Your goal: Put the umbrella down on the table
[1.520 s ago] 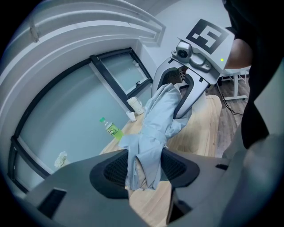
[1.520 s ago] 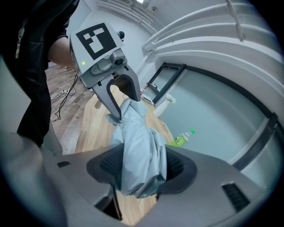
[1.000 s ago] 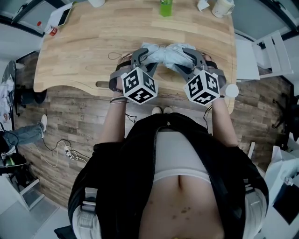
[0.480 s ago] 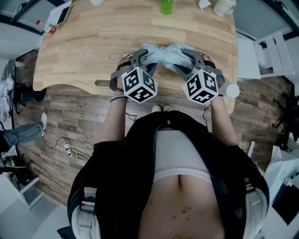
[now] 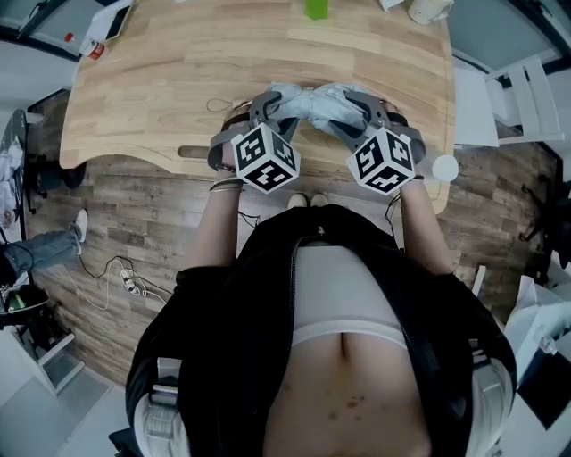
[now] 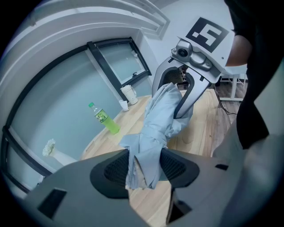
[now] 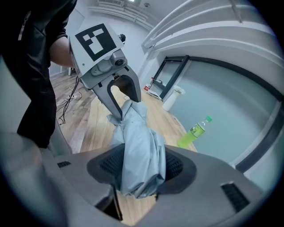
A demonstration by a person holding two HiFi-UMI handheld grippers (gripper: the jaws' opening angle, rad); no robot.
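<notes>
Umbrella: folded, pale grey-blue, its loose cloth bunched, it lies crosswise in the upper middle of the head view, over the near strip of the wooden table, carried at both ends. Your left gripper is clenched on one end, with cloth pinched between its ribbed pads and spilling below them; your right gripper clamps the other, thicker end the same way. From these views you cannot tell whether the bundle rests on the wood yet or hangs just above it, so judge it as not yet set down. The main risk is the table's near edge, which runs just below the grippers in the head view: let go there and a rounded bundle may roll toward you and fall to the plank floor. Freeing one end before the other would probably make the loose end drop and swing, twisting the cloth in the jaws that hold. Loose folds could also catch on the ribbed pads and be dragged up as you lift away. The green bottle stands at the top edge of the head view, well apart, and looks like no hazard.
</notes>
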